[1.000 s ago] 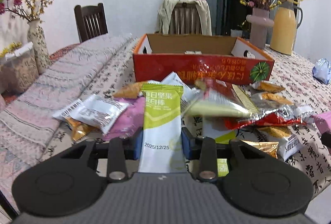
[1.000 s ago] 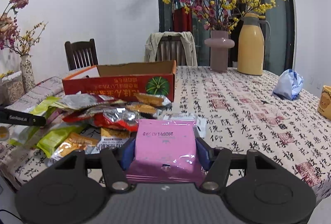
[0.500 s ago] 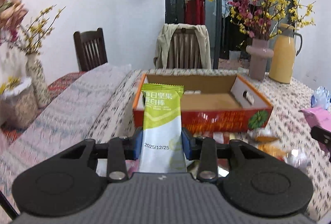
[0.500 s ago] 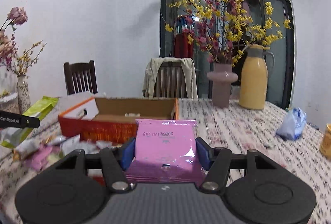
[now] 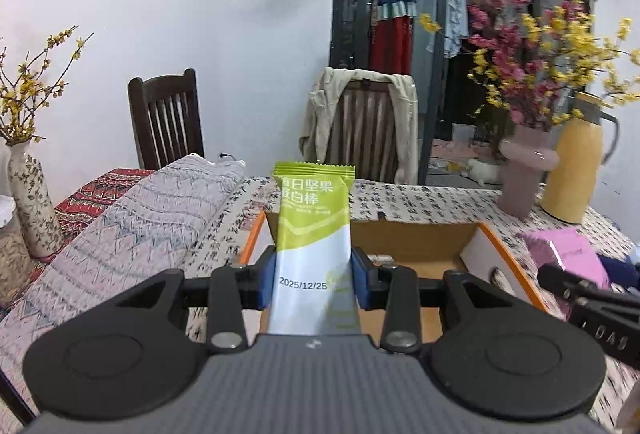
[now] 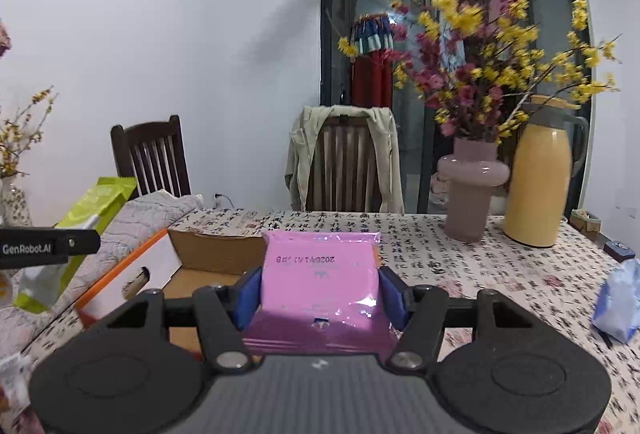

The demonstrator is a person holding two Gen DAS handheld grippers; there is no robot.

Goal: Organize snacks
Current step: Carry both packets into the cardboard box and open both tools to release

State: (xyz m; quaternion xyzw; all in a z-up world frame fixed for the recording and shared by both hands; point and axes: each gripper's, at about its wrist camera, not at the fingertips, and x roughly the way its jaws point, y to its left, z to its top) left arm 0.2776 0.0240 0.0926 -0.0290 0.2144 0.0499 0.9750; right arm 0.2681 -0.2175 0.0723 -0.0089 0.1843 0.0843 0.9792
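Both hand-held grippers clamp packets: left green bar, right pink pouch, hiding much of box.

Left tongs: matte black linkage arms, two round discs at 4 and 8 o'clock, silver rivets, ribbed grey body, blue pads. Right tongs look the same. In the right view the left one's black finger reads "GenRobot.AI" in white.
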